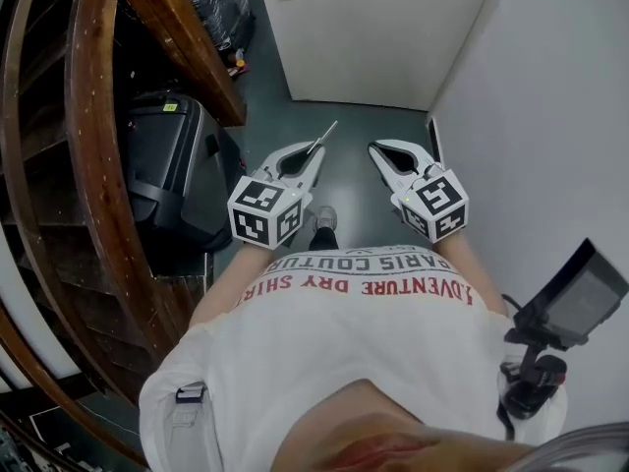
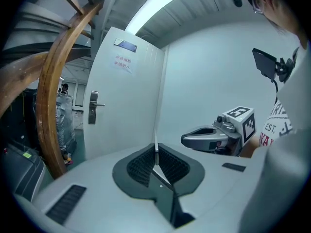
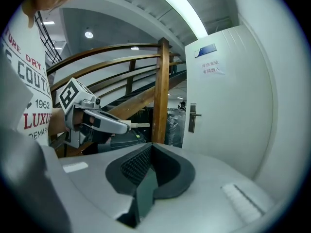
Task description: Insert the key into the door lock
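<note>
Floor point(image 1: 285, 116) open up to door point(image 1: 373, 28); staircase point(image 1: 88, 116) left, wall point(image 1: 550, 116) right.

Head view downward, gripper views share door point(image 2: 121, 106)

**Head count at the door**

You held two grippers, the left gripper point(image 1: 314, 152) and the right gripper point(image 1: 376, 149). They carried two cubes, the left marker cube point(image 1: 263, 210) and the right marker cube point(image 1: 437, 203). There was one key point(image 1: 324, 133) and one white door point(image 1: 373, 28). The door had one lock plate point(image 2: 93, 111), one lever handle point(image 2: 99, 104) and two signs: one blue plaque point(image 2: 126, 45) and one paper notice point(image 2: 123, 63). You also had one black case point(image 1: 172, 165), one curved wooden stair rail point(image 1: 90, 165), one shoe point(image 1: 324, 218) and one small screen point(image 1: 580, 293) on a mount.
</note>
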Action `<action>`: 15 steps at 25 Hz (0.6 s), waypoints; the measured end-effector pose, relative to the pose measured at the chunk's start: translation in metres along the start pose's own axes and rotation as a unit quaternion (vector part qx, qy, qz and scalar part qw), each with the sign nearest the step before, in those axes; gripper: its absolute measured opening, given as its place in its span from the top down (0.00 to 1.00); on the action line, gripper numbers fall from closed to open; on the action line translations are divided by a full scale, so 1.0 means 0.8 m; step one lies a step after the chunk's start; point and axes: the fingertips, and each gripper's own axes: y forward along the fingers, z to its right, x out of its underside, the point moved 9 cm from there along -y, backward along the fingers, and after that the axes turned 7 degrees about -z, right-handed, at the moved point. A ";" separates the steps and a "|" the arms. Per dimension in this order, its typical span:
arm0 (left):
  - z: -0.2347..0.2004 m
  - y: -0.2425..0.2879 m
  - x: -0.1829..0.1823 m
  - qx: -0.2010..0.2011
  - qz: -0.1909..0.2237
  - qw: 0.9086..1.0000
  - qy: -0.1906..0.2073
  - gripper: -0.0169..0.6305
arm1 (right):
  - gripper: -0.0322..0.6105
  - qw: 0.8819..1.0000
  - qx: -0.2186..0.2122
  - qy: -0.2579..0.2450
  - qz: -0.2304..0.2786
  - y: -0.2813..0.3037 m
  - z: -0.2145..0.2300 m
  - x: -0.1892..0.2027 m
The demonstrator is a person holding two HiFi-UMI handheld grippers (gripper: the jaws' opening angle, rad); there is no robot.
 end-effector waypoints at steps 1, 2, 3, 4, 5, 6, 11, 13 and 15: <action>-0.023 0.015 -0.009 0.002 -0.002 1.000 -0.001 0.94 | 0.95 1.000 0.003 0.002 -0.002 0.021 0.016 -0.007; -0.047 0.030 -0.019 0.004 -0.005 1.000 -0.001 0.94 | 0.95 1.000 0.006 0.004 -0.004 0.042 0.031 -0.015; -0.072 0.044 -0.029 0.005 -0.007 1.000 -0.001 0.94 | 0.95 1.000 0.009 0.006 -0.005 0.064 0.047 -0.023; -0.097 0.059 -0.041 0.005 -0.009 1.000 0.002 0.94 | 0.95 1.000 0.011 0.007 -0.005 0.086 0.064 -0.032; -0.123 0.073 -0.054 0.005 -0.009 1.000 0.005 0.94 | 0.95 1.000 0.015 0.007 -0.005 0.109 0.082 -0.042; -0.148 0.087 -0.068 0.006 -0.008 1.000 0.007 0.94 | 0.95 1.000 0.018 0.007 -0.004 0.131 0.101 -0.054; -0.254 0.141 -0.136 0.004 0.009 1.000 0.022 0.94 | 0.95 0.999 0.034 -0.009 0.008 0.219 0.177 -0.111; -0.284 0.155 -0.154 0.006 0.014 1.000 0.025 0.94 | 0.95 0.999 0.040 -0.015 0.010 0.243 0.197 -0.125; -0.306 0.167 -0.162 0.009 0.015 1.000 0.021 0.94 | 0.95 0.999 0.044 -0.015 0.010 0.262 0.210 -0.132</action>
